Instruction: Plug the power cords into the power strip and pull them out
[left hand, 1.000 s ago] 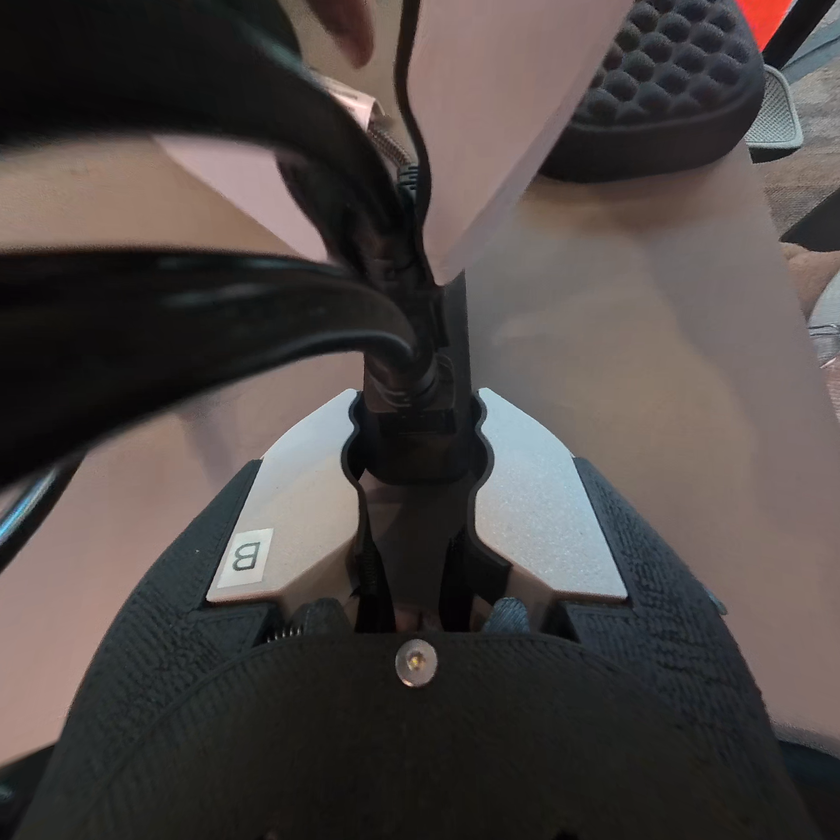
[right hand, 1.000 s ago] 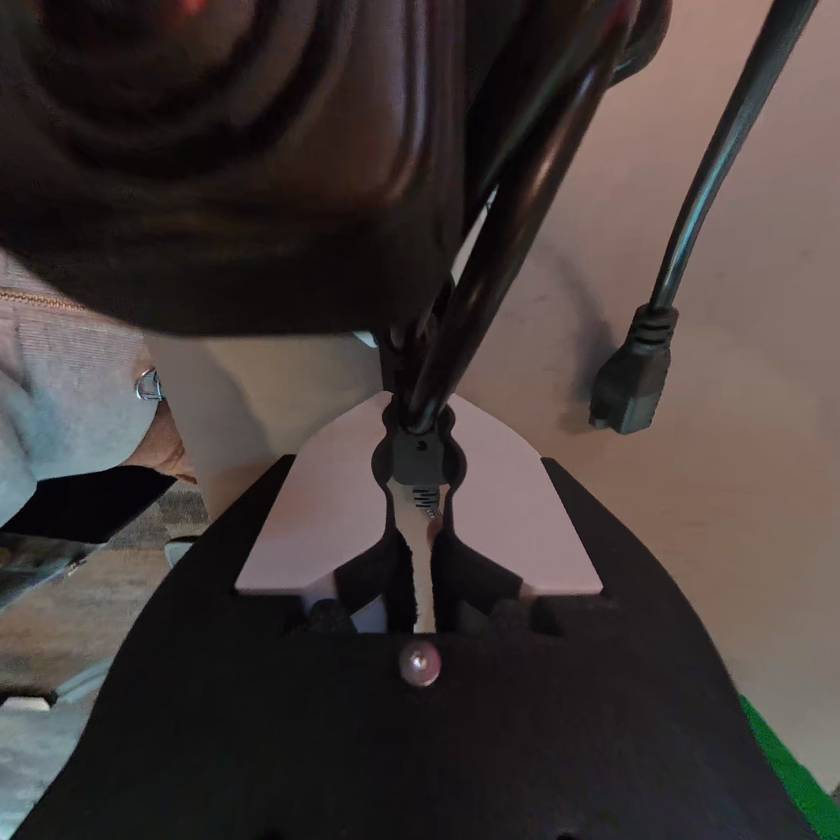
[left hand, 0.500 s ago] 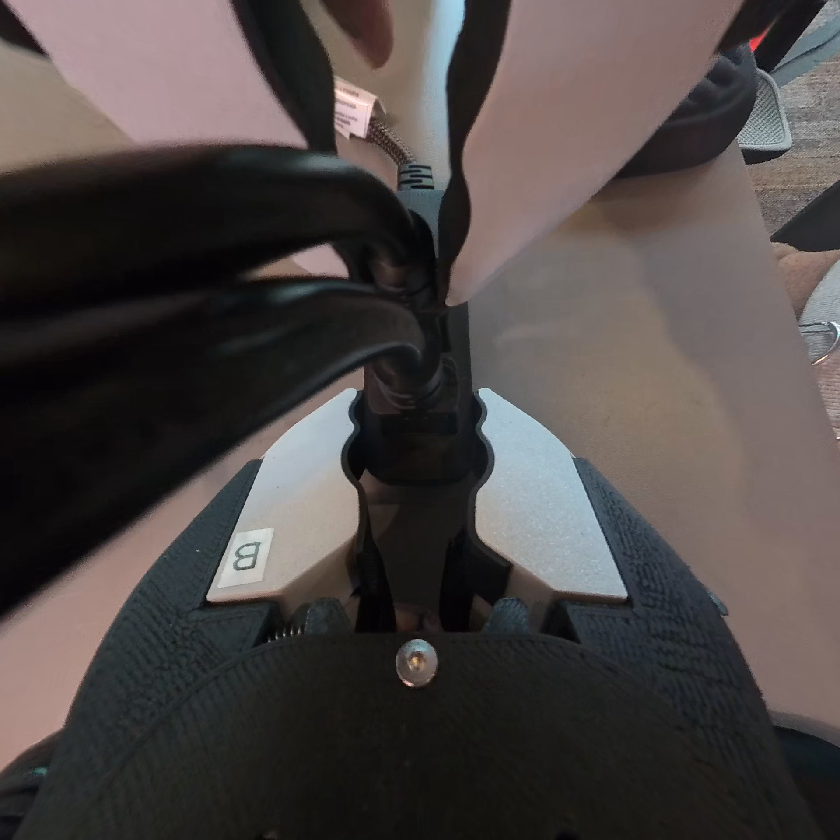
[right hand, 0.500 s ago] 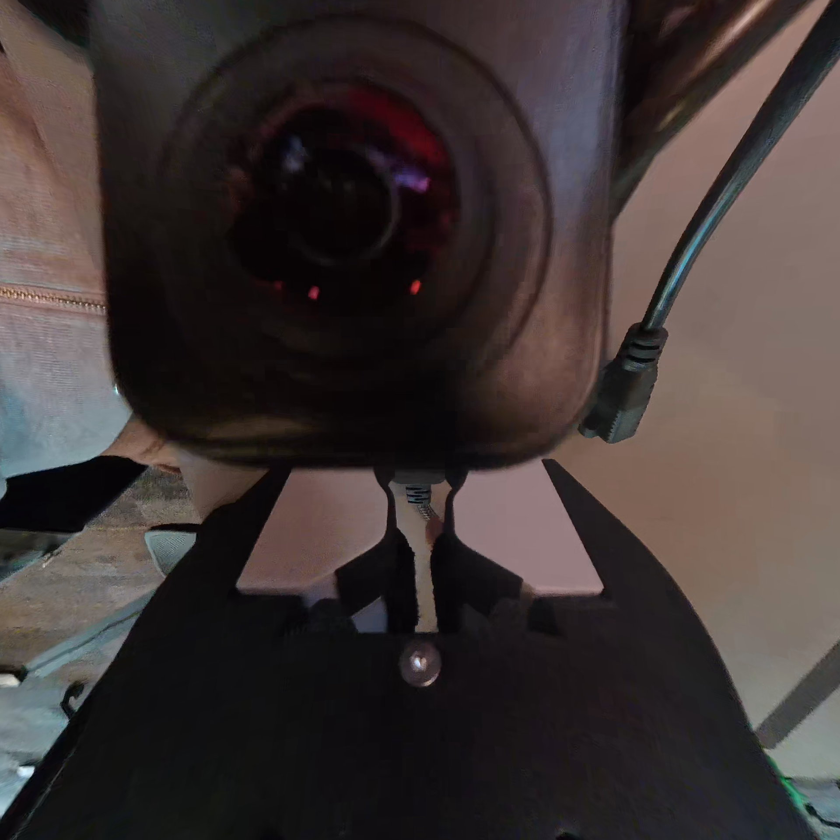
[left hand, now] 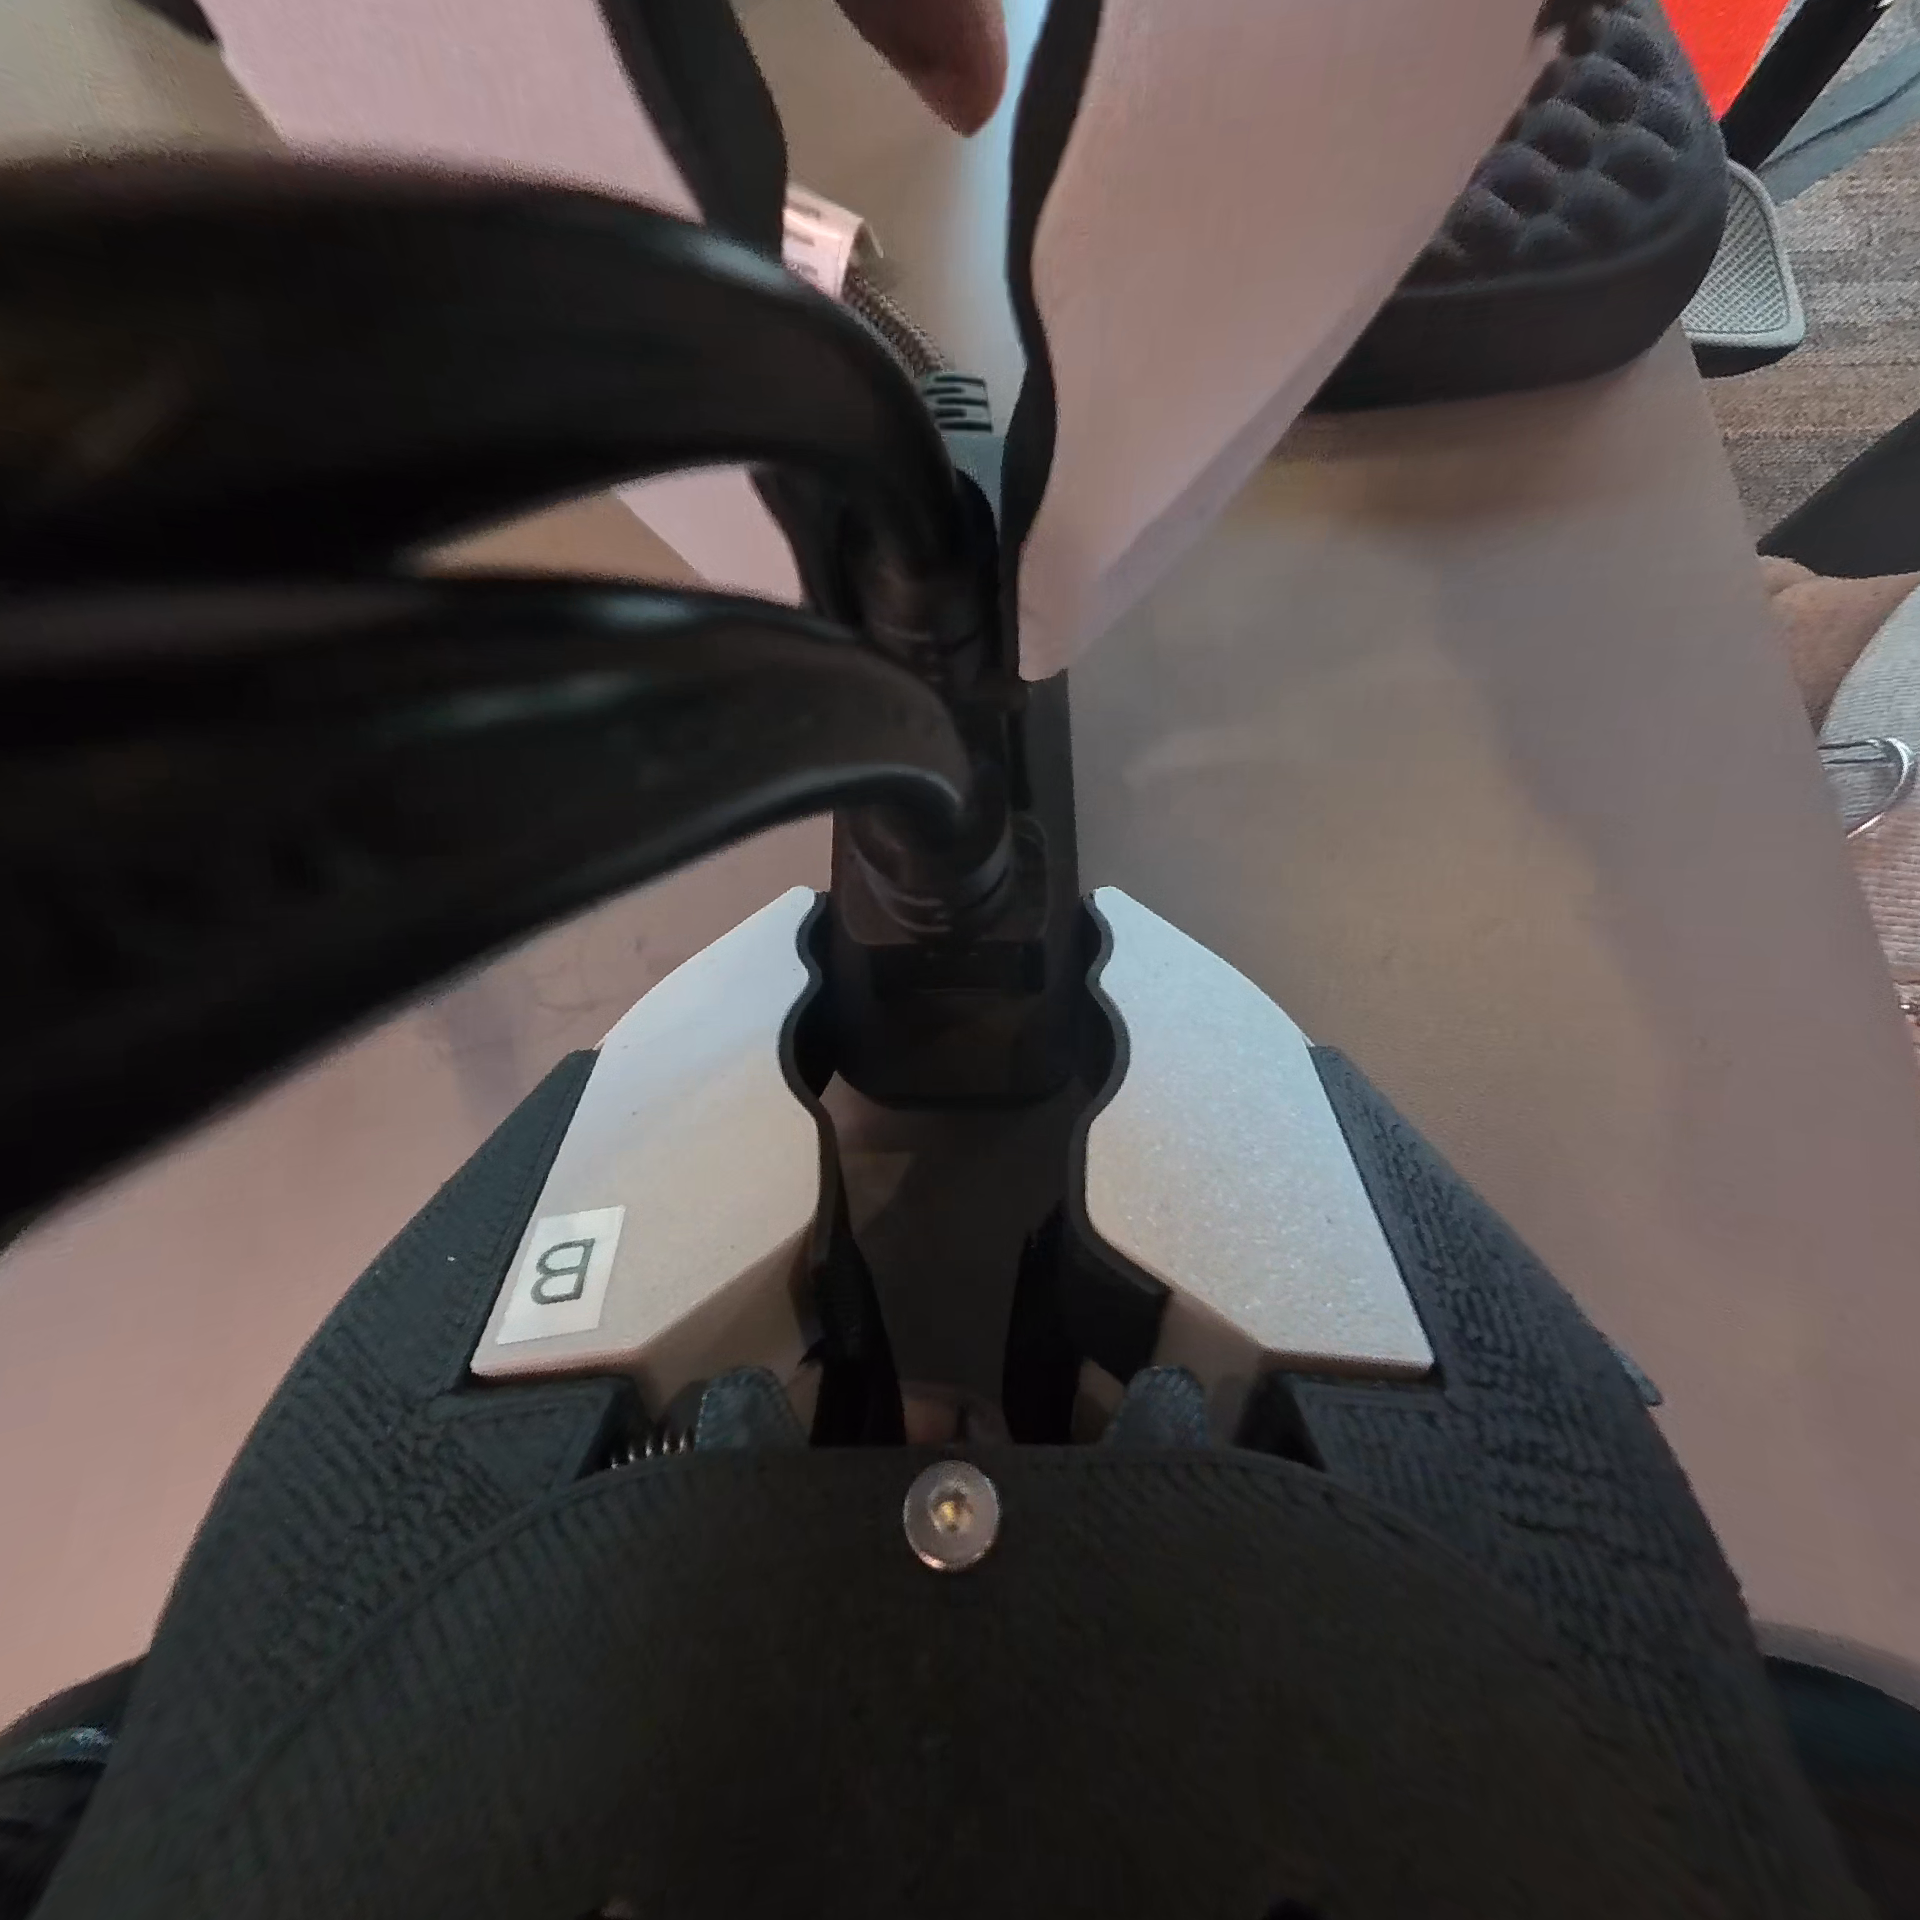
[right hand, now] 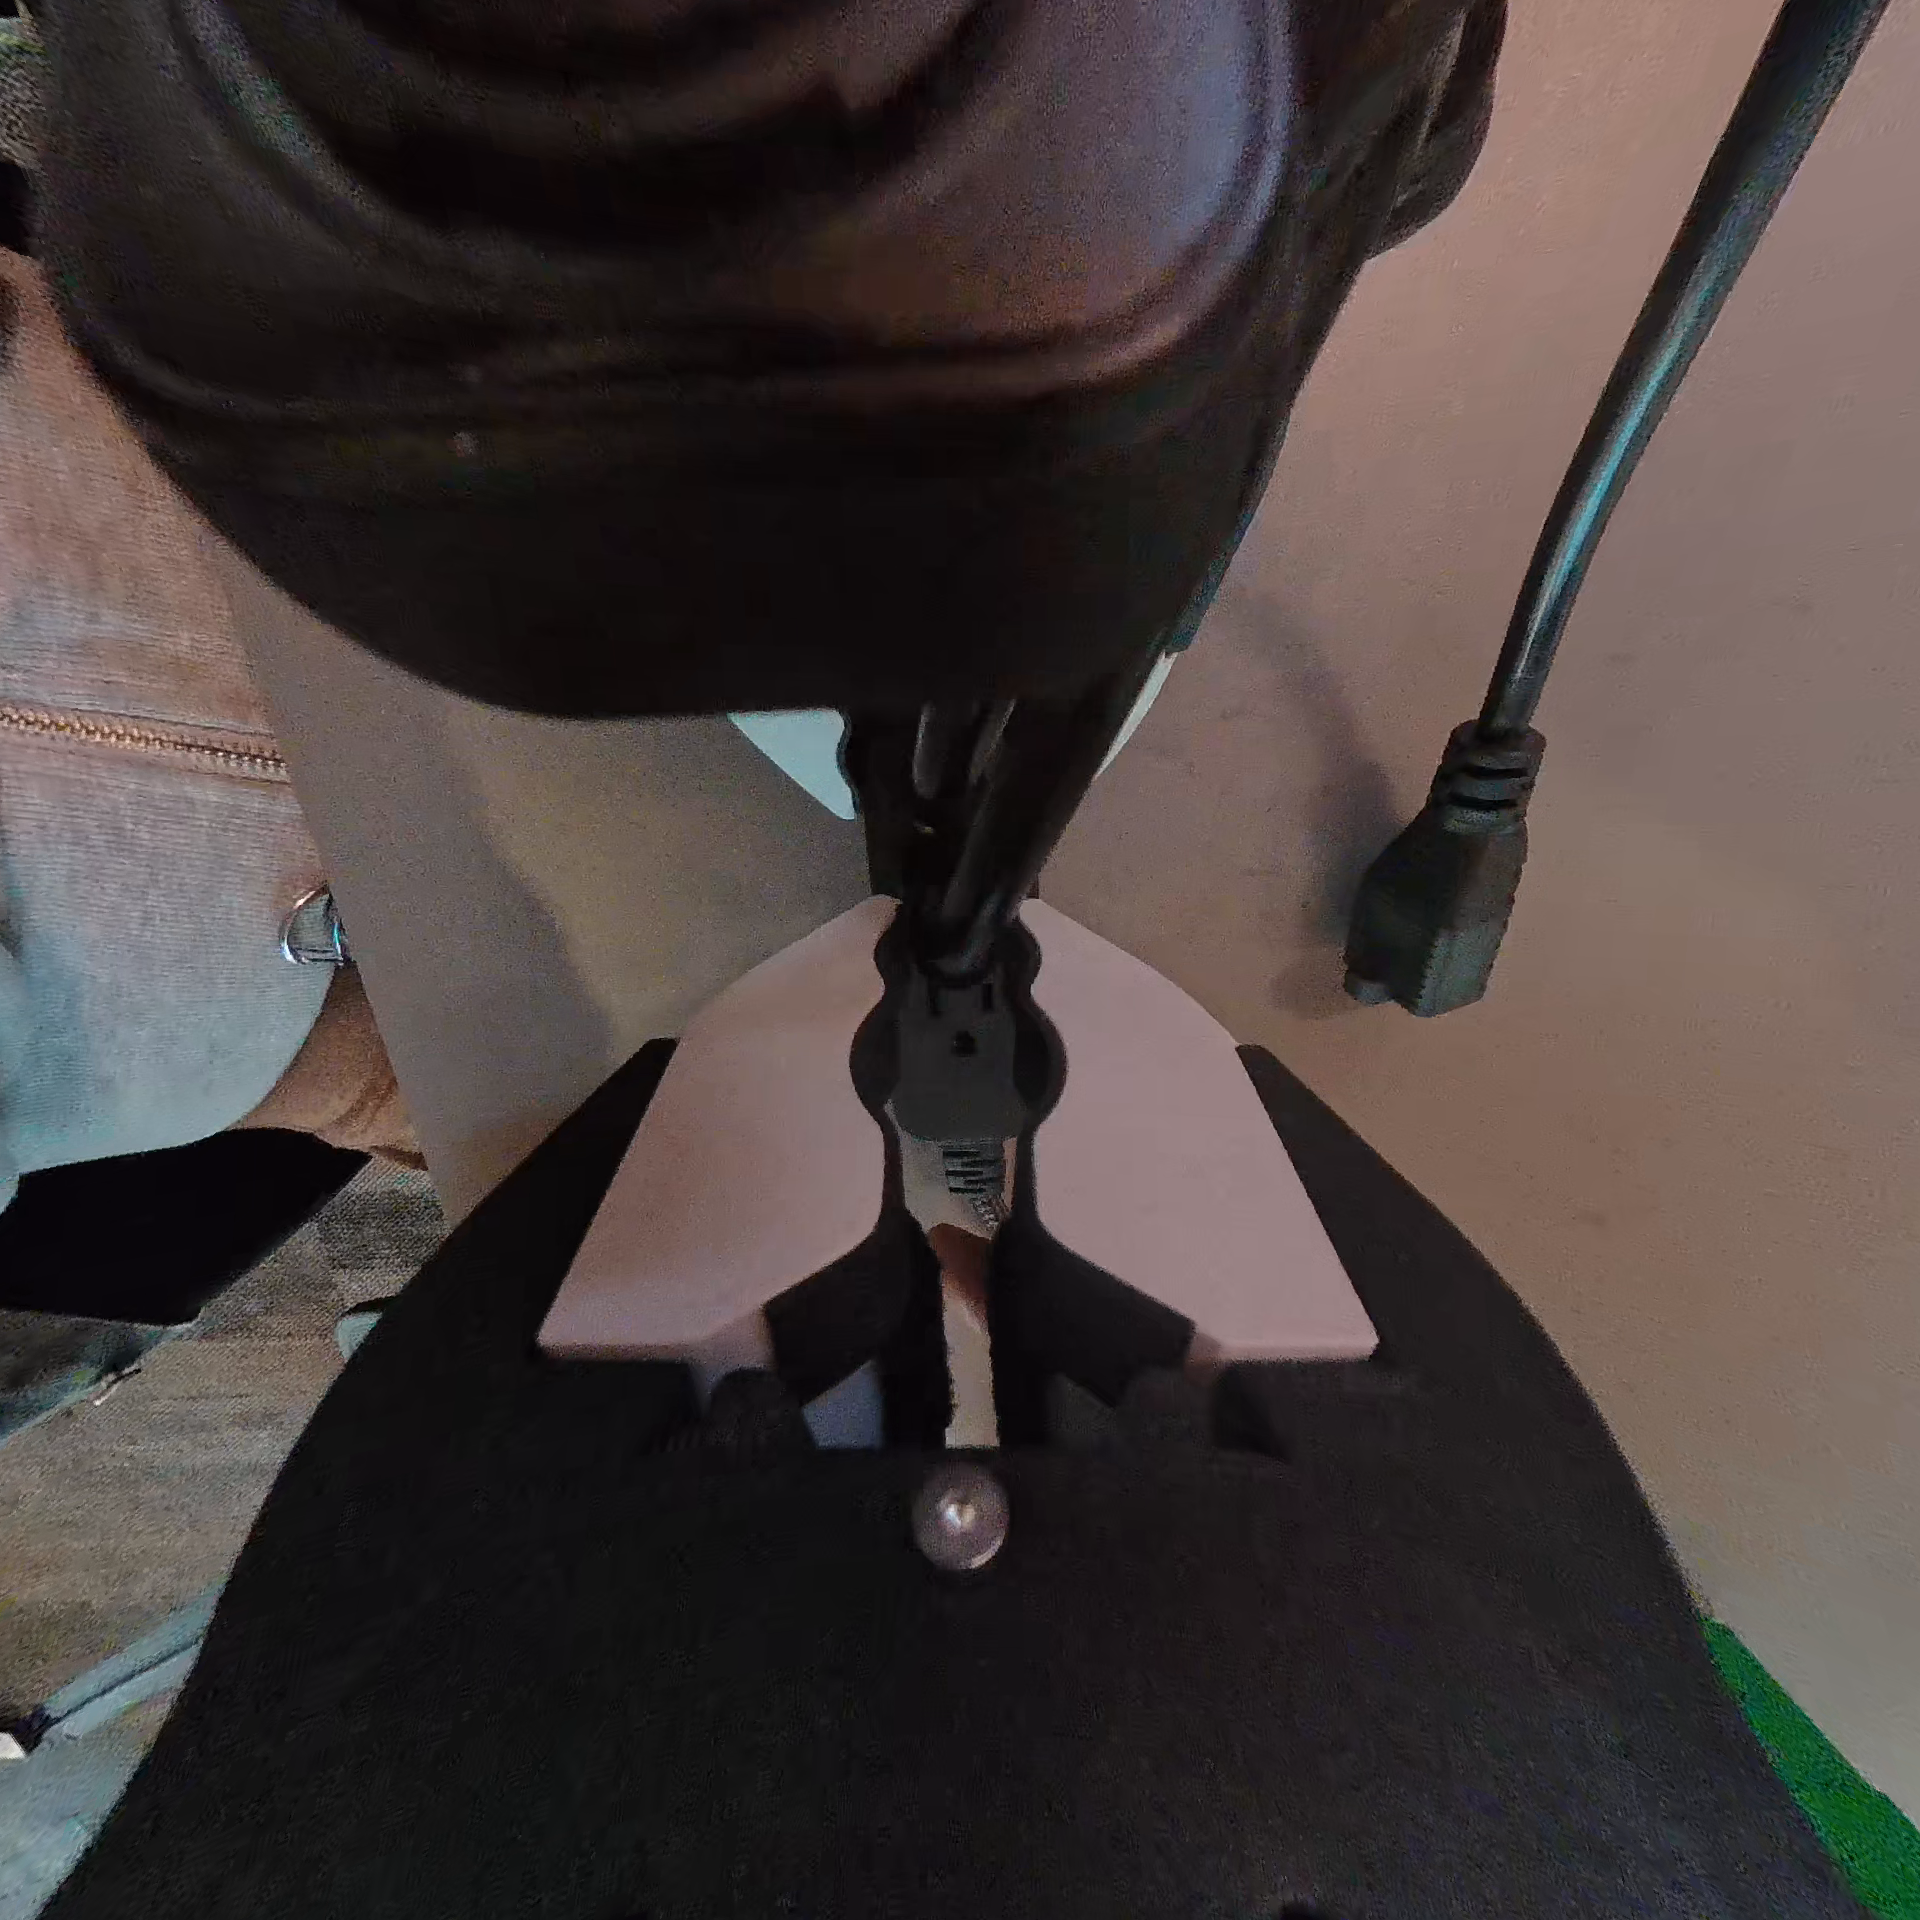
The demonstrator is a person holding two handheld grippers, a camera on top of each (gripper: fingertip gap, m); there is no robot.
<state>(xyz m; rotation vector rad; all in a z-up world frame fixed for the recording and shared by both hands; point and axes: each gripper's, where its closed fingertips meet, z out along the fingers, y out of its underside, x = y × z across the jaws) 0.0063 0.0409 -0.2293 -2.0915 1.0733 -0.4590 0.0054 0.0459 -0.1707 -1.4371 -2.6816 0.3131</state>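
Blur and darkness swallow much of both views. In the right wrist view a big, dark, out-of-focus housing (right hand: 727,343) fills the top half and hides whatever lies behind it; it may be the other gripper's camera, though I cannot tell for sure. In the left wrist view two thick black cords (left hand: 436,582) sweep in from the left, smeared and cut off by the frame edge, and their far ends are lost in shadow.

The left gripper (left hand: 951,997) is clamped on one end of a black power strip (left hand: 956,1029), a narrow bar running away from the camera; its pale, grainy fingers (left hand: 1236,1174) with scalloped inner edges press against both sides. The right gripper (right hand: 956,1039) is closed on the strip's other end, where a ribbed strain relief (right hand: 961,1174) and a braided cable leave it. Cord plugs sit along the strip between the two grippers, but how deep they are seated is hard to make out.

A loose cord (right hand: 1621,436) with a moulded black connector (right hand: 1439,914) lies on the smooth beige table (left hand: 1455,831), apart from the strip. A dimpled black cushion (left hand: 1558,208) sits at the table's far edge.
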